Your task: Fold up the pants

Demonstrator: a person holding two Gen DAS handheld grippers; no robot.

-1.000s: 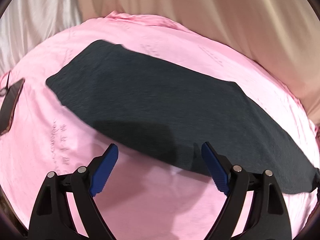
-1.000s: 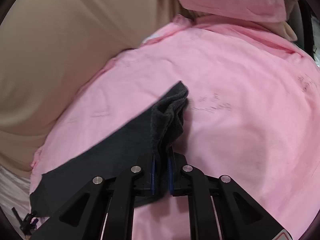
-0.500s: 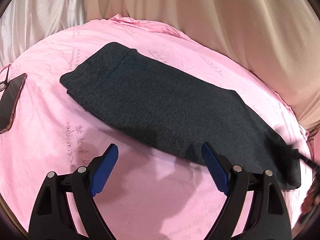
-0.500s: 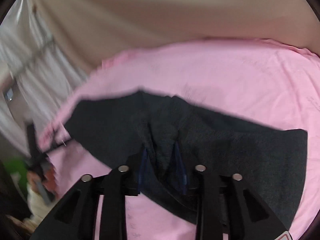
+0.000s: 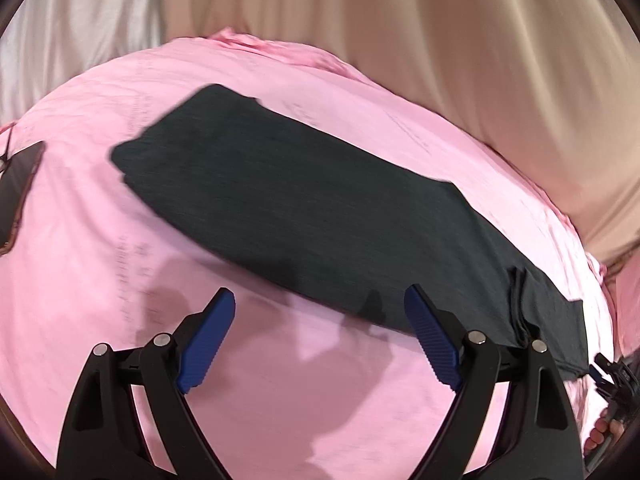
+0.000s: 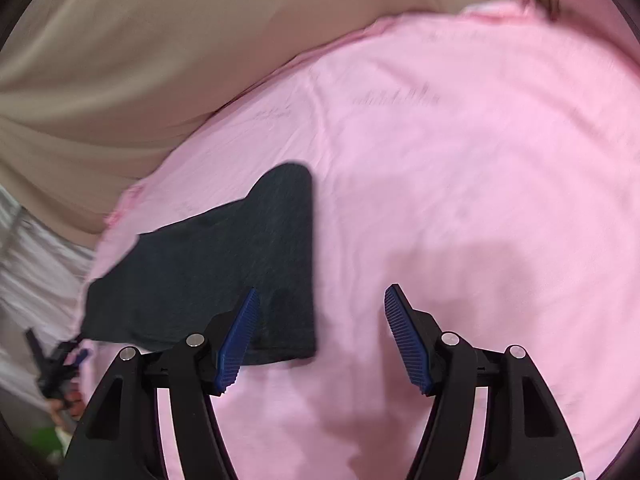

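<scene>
Pants (image 5: 320,216) lie flat on the pink sheet (image 5: 280,392). Your left gripper (image 5: 320,336) gapes wide just short of their near edge. Your right gripper (image 6: 320,336) is opening, empty; pants beside its left finger (image 6: 236,344).

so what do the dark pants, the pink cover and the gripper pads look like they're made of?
Pants: dark charcoal knit, matte, probably a soft jersey or fleece; faint heathered grain, limp drape.
Pink cover: thin woven sheet, likely cotton, matte; fine creases and faint printed text.
Pads: blue, ribbed, likely rubber or soft plastic, on glossy black plastic arms with metal pins.
</scene>
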